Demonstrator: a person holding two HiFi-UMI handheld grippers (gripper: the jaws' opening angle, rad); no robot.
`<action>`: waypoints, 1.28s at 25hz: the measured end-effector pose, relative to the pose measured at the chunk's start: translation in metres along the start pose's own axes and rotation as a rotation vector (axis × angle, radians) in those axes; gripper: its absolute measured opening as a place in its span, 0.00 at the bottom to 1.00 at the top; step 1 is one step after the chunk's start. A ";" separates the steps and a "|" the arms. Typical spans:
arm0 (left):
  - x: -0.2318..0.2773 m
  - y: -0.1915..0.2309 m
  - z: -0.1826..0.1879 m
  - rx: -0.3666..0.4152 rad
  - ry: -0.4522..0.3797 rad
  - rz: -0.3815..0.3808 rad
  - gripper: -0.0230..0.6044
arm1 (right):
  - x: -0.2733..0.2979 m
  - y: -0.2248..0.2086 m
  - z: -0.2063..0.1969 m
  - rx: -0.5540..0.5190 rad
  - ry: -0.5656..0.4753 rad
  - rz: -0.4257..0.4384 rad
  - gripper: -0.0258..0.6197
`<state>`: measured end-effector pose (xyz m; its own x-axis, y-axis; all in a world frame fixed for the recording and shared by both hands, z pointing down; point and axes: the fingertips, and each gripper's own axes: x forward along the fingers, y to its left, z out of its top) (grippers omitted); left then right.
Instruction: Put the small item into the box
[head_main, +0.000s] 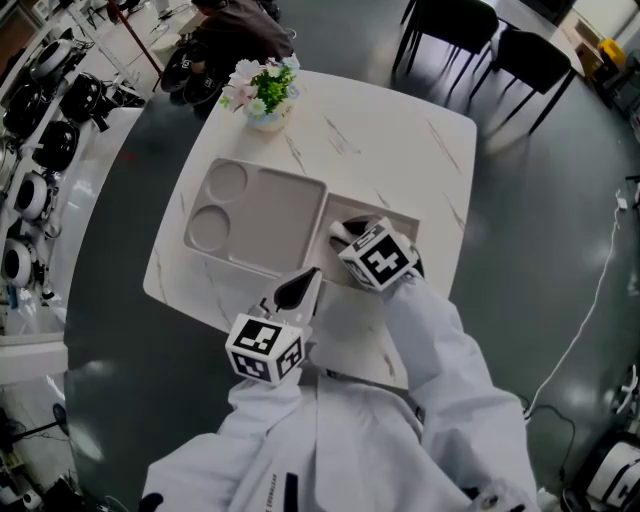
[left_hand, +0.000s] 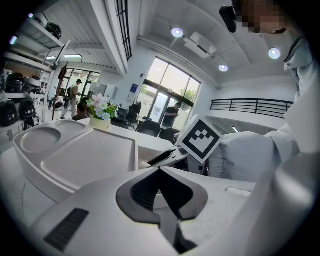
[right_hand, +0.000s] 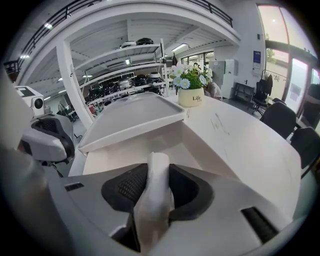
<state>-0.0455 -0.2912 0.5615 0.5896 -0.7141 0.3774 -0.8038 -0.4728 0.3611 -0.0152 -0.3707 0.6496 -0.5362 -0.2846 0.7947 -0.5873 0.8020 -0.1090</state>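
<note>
One small item (right_hand: 156, 196), white and kinda folded-looking, stands upright right between the jaws of my right gripper (right_hand: 159, 172). Both dark pads are pressed against its sides, so that's a proper grip, and its top end pokes out a little past the jaw tips. Just beyond those tips is the open white box (right_hand: 125, 152). The item hangs over the inside of it, though I can't tell if it touches the box floor.

Just beside the box, on its left, is a white compartment tray (head_main: 270, 210) with two round wells at its far-left end. Both sit on a marbled white table (head_main: 400, 140) with a little flower pot (head_main: 265, 100) at the far edge.

Over by the near corner of the tray is my left gripper (left_hand: 160, 170), jaws together with nothing in them, pointing toward the right one.
</note>
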 end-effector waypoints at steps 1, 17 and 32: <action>0.000 0.000 0.000 0.001 0.000 0.000 0.03 | 0.000 -0.001 0.000 0.000 0.001 -0.005 0.24; -0.003 -0.002 0.008 0.017 -0.012 0.000 0.03 | -0.007 0.002 0.006 0.027 -0.042 0.011 0.38; -0.014 -0.014 0.034 0.058 -0.059 -0.017 0.03 | -0.064 0.005 0.017 0.150 -0.258 0.001 0.16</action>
<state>-0.0452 -0.2925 0.5220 0.5988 -0.7342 0.3201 -0.7980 -0.5127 0.3168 0.0063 -0.3574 0.5878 -0.6618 -0.4234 0.6186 -0.6594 0.7214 -0.2116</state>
